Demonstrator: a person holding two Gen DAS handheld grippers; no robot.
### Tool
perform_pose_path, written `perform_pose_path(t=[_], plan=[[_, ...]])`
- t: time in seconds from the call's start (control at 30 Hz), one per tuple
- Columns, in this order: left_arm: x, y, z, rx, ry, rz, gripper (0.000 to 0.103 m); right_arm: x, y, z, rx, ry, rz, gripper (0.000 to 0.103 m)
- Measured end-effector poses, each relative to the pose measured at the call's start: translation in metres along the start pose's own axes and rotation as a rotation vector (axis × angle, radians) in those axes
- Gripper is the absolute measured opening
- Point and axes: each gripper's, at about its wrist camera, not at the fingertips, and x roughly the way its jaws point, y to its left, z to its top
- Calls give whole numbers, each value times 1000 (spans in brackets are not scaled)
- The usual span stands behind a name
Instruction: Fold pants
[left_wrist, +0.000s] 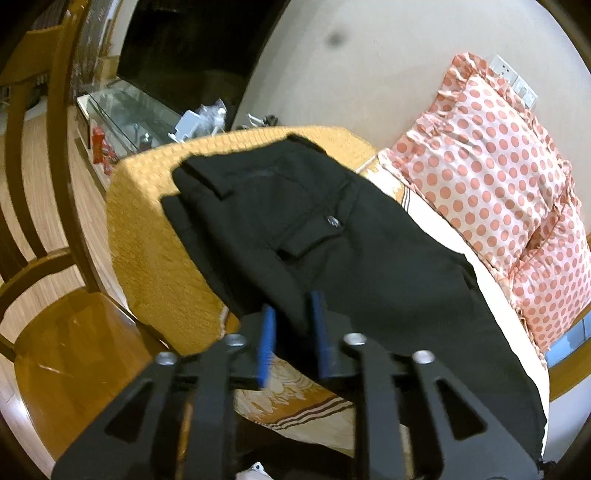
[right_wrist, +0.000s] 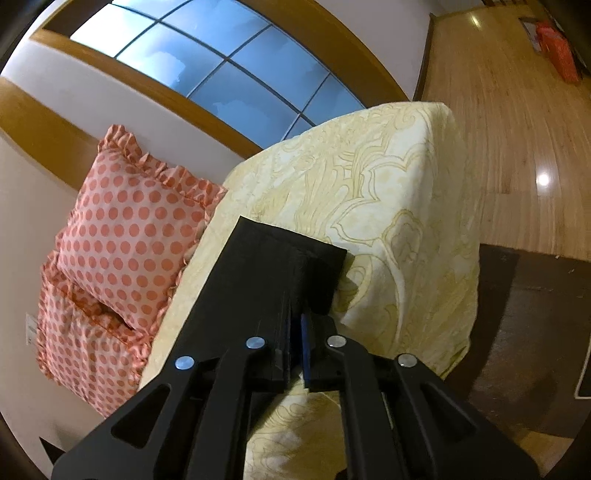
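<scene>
Black pants (left_wrist: 314, 221) lie across the bed, waistband and a buttoned pocket toward the far end. My left gripper (left_wrist: 294, 319) sits at their near edge. Its blue pads (left_wrist: 269, 332) stand apart, with a fold of the black cloth between them but not pinched. In the right wrist view the leg end of the pants (right_wrist: 266, 266) rests flat on the pale yellow sheet (right_wrist: 406, 184). My right gripper (right_wrist: 295, 325) straddles the stacked hem. The jaws are only slightly parted, and a thin gap shows beside the blue pad (right_wrist: 305, 343).
Two polka-dot pillows (left_wrist: 491, 166) (right_wrist: 129, 229) lean on the wall beside the pants. An orange blanket (left_wrist: 147, 221) covers the bed's far end. A wooden chair (left_wrist: 55, 332) stands on the left, with a glass cabinet (left_wrist: 122, 110) behind. Wooden floor and a dark rug (right_wrist: 535, 314) lie beyond the bed.
</scene>
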Motion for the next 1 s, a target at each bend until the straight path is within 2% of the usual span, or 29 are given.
perform_pose_path(t=[0.03, 0.07, 0.1, 0.17, 0.23, 0.3, 0.37, 0.43, 0.57, 0.6, 0.67, 0.73, 0.8, 0.97, 1.0], plan=[[-6, 0, 1, 3, -31, 24, 50, -4, -1, 2, 2, -18, -1, 35], [-13, 0, 1, 6, -63, 46, 57, -10, -2, 6, 6, -57, -4, 46], [-20, -2, 2, 11, -96, 61, 65, -14, -3, 8, 4, -79, -16, 63], [-34, -11, 3, 42, -161, 68, 71, -19, -1, 14, -47, -136, -63, 63], [-42, -27, 3, 86, -199, 56, 82, -16, -2, 17, -70, -142, -74, 63], [-44, -46, -1, 136, -214, 21, 86, -8, -2, 17, -81, -123, -69, 63], [-39, -67, -7, 196, -194, -35, 90, -4, 0, 12, -113, -130, -82, 62], [-27, -88, -16, 250, -150, -88, 90, -1, 7, 6, -163, -109, -71, 54], [-2, -117, -34, 307, -52, -165, 90, 2, 25, -16, -281, -79, -50, 54], [5, -123, -39, 315, -27, -183, 90, 2, 28, -21, -300, -69, -34, 54], [15, -129, -46, 328, 7, -201, 90, 3, 33, -33, -319, -7, 52, 49], [23, -136, -54, 348, 36, -216, 90, 3, 38, -43, -354, 5, 85, 48], [27, -139, -59, 368, 40, -211, 93, 2, 36, -42, -341, -13, 71, 41], [32, -144, -68, 411, 24, -191, 98, 7, 7, -16, -139, -55, 97, 29], [32, -145, -69, 416, 22, -190, 99, 10, 3, -13, -119, -56, 93, 19]])
